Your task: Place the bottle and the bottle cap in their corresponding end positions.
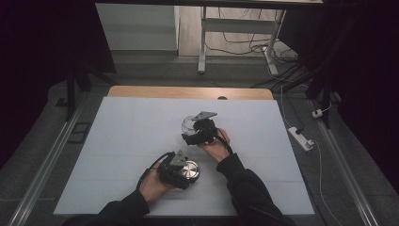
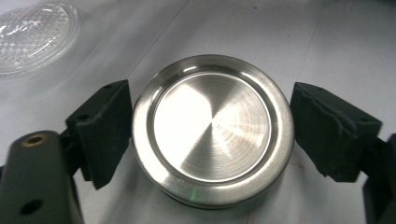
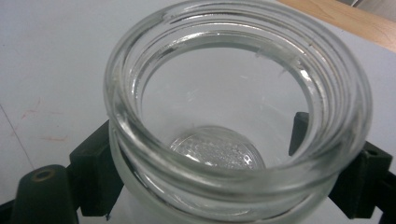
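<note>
High view, table: the white sheet (image 1: 122,141) covers the table top, and both tools work near its middle.
High view, lid: the steel lid (image 1: 190,170) lies flat on the sheet, nearer the person than the jar, with the left gripper (image 1: 180,172) around it.
High view, jar: the glass jar (image 1: 188,124) sits just beyond the lid, a little to its right, with the right gripper (image 1: 193,134) at it, probably to keep it steady for the lid.
Left gripper view, lid: the lid (image 2: 212,128) rests between the jaws, its hollow inner side facing up.
Left gripper view, jaws: spread, one pad at either side of the rim; the left pad looks about touching, the right stands just apart, so it seems set to close on the rim rather than gripping it.
Left gripper view, jar: the jar (image 2: 35,37) lies far beyond the lid, at the top left corner.
Right gripper view, jar: the open threaded mouth (image 3: 238,100) tilts toward the camera, the dimpled bottom visible through it.
Right gripper view, jaws: one black pad at each side of the jar below its neck, apparently pinching the glass so it stays raised and tilted.
Judgement: the lid is off; picking it up and turning it over comes before screwing it on.
</note>
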A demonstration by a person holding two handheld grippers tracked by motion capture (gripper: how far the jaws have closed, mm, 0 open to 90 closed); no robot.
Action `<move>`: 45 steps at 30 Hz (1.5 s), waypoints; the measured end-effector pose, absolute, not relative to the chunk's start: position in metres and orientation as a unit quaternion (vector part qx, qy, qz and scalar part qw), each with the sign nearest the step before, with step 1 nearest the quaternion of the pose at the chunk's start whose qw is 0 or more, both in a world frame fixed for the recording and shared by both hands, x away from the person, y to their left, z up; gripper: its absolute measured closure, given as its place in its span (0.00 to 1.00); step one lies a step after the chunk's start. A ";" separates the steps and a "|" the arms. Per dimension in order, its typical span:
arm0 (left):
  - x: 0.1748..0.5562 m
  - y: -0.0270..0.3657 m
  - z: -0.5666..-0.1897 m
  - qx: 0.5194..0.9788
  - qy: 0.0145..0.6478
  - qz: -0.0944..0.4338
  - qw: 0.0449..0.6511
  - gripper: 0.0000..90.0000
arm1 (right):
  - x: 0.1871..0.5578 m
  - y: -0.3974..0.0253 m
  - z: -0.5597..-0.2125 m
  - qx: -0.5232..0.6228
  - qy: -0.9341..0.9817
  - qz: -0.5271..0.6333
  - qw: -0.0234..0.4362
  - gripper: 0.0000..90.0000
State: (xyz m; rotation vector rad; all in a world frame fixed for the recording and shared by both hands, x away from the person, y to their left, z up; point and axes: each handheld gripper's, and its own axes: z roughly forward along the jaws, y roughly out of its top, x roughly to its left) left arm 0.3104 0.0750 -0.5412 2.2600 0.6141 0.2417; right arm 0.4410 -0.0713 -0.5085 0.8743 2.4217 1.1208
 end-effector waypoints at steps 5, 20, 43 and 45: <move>0.311 0.076 -0.541 0.882 0.244 0.088 0.393 0.11 | 0.441 -0.071 -0.508 0.308 0.849 0.401 0.154 0.09; 0.308 0.093 -0.532 0.864 0.257 0.070 0.428 0.00 | 0.439 -0.075 -0.496 0.308 0.848 0.412 0.131 0.00; 0.301 0.129 -0.519 0.854 0.273 0.018 0.443 0.00 | 0.419 -0.099 -0.489 0.307 0.847 0.415 0.126 0.00; 0.301 0.134 -0.518 0.851 0.278 0.019 0.446 0.00 | 0.416 -0.102 -0.491 0.308 0.849 0.412 0.121 0.00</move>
